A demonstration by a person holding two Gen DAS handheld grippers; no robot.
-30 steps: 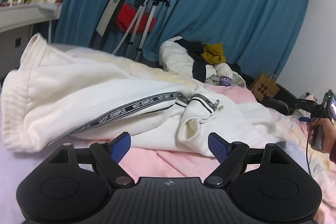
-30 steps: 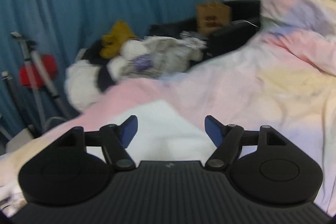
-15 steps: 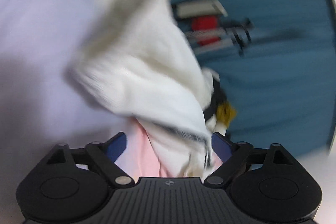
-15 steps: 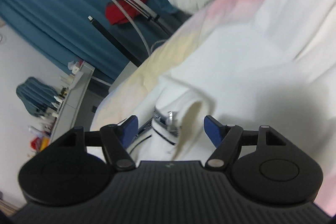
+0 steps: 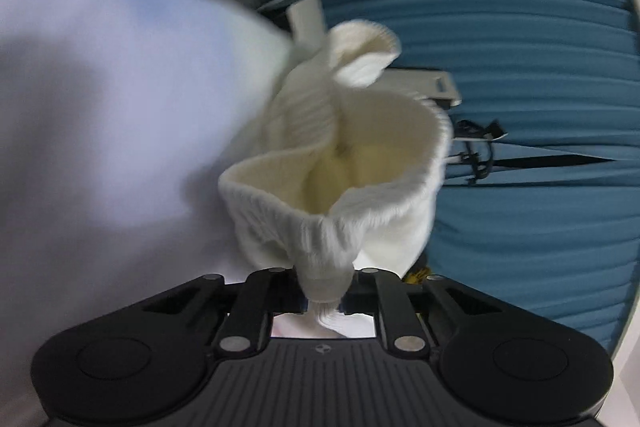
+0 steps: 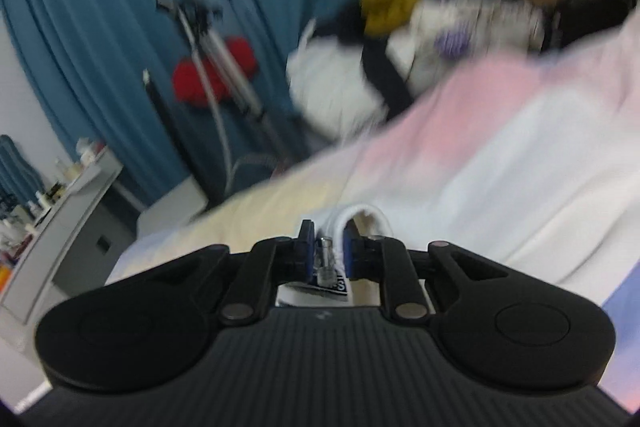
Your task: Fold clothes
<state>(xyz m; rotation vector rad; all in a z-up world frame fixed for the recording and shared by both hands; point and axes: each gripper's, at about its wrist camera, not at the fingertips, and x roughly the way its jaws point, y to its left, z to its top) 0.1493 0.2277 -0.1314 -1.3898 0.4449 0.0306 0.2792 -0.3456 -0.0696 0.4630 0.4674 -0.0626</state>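
A cream-white garment with ribbed hems fills the left wrist view, its ribbed cuff bunched and open like a cup. My left gripper is shut on a pinched fold of the ribbed edge. My right gripper is shut on another part of the white garment, near its metal zipper pull and black-and-white trim. The view from the left gripper is rolled onto its side.
The bed has a pastel pink, white and yellow cover. A pile of clothes lies at its far end. A tripod with a red item stands before blue curtains. A white dresser is at left.
Both grippers were open above the garment a second ago. They have dropped onto it and closed, the left on the ribbed edge, the right near the zipper. The left view has rolled sideways.
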